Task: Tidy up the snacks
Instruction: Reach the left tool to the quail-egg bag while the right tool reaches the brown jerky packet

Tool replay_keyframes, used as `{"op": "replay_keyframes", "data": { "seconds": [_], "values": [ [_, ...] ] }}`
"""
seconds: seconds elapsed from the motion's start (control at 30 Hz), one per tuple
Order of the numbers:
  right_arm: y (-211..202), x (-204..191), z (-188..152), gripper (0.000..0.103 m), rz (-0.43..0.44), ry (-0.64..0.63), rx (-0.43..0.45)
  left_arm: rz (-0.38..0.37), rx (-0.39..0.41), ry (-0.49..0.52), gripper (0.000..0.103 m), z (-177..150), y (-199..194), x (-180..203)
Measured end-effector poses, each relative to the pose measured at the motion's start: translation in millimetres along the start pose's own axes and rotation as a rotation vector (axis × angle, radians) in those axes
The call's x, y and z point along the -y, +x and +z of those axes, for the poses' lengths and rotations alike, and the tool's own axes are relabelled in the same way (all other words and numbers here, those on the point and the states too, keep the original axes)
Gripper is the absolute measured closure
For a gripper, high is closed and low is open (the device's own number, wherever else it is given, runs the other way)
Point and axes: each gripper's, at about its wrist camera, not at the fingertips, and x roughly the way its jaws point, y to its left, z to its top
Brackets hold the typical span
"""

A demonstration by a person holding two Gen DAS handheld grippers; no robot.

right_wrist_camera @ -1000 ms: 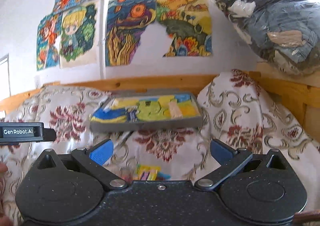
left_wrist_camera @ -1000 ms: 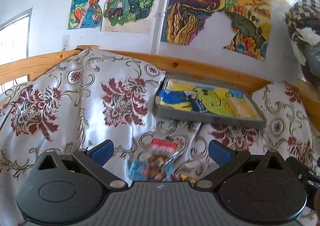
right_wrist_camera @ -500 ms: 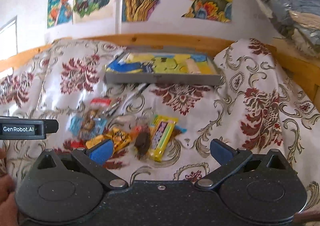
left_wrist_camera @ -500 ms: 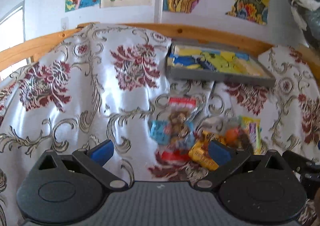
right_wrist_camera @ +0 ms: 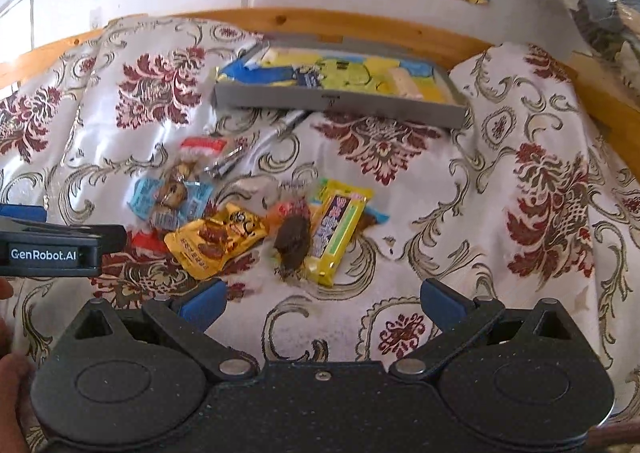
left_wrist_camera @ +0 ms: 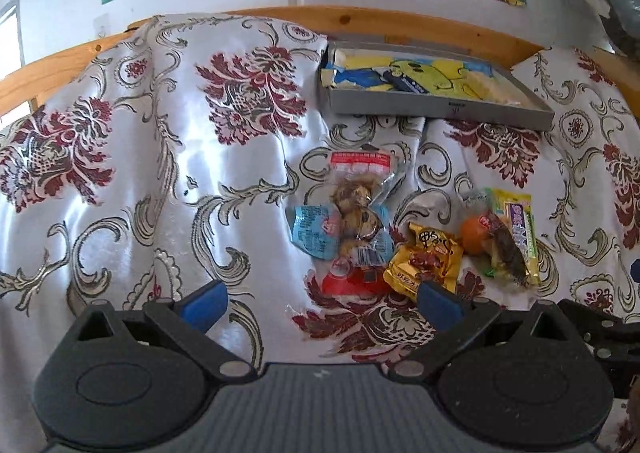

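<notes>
Floral satin cloth [left_wrist_camera: 168, 157], white with maroon and gold, covers the surface we work over, and a wooden rail [left_wrist_camera: 400, 23] runs behind it beneath painted pictures on the wall. At the back lies a shallow grey tray [right_wrist_camera: 340, 103], its long axis running left to right, with yellow and blue packets inside.

Nearer to us the snacks sit in a loose cluster on the cloth. The clear bag of brown cookies [left_wrist_camera: 358, 201] points its red header toward the tray, with its long axis running away from us. Just beside it, the golden pouch [right_wrist_camera: 218, 239] lies at a slant. The yellow bar with purple print [right_wrist_camera: 338, 231] also lies tilted, its far end leaning right, touching a dark brown piece [right_wrist_camera: 294, 241] that we think is a wrapped sweet, though blur hides the details.

Our left gripper [left_wrist_camera: 320, 301] hovers low in front of the cluster, blue pads spread wide, holding nothing; its right pad [left_wrist_camera: 438, 303] sits just before the golden pouch, and we cannot tell if they touch. Our right gripper [right_wrist_camera: 320, 303] is likewise spread wide and empty, over bare cloth short of the yellow bar. A hand [right_wrist_camera: 10, 365] shows at the left edge
</notes>
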Motion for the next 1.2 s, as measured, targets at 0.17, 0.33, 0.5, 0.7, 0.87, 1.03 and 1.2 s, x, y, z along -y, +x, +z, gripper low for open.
{"op": "replay_keyframes", "data": {
  "seconds": [0.17, 0.33, 0.5, 0.7, 0.87, 1.03, 1.2],
  "values": [
    [12, 0, 2, 0.001, 0.019, 0.003, -0.053, -0.01, -0.021, -0.015, 0.0, 3, 13, -3],
    [26, 0, 7, 0.001, 0.042, 0.006, -0.081, -0.013, -0.033, -0.048, 0.001, 6, 26, -8],
    [40, 0, 16, 0.001, 0.048, -0.051, -0.064, -0.02, -0.035, -0.087, 0.0, 12, 40, -13],
    [59, -8, 29, 0.001, 0.036, -0.242, 0.021, -0.035, 0.001, -0.075, 0.001, 20, 55, -11],
    [78, -13, 33, 0.001, 0.049, -0.267, 0.021, -0.095, 0.062, -0.064, 0.001, 26, 63, -9],
    [84, -12, 31, 0.006, 0.072, -0.22, 0.015, -0.166, 0.069, -0.088, 0.001, 31, 77, -6],
    [88, -12, 31, 0.013, 0.075, -0.203, 0.025, -0.248, 0.071, -0.104, 0.001, 31, 84, -4]
  ]
}}
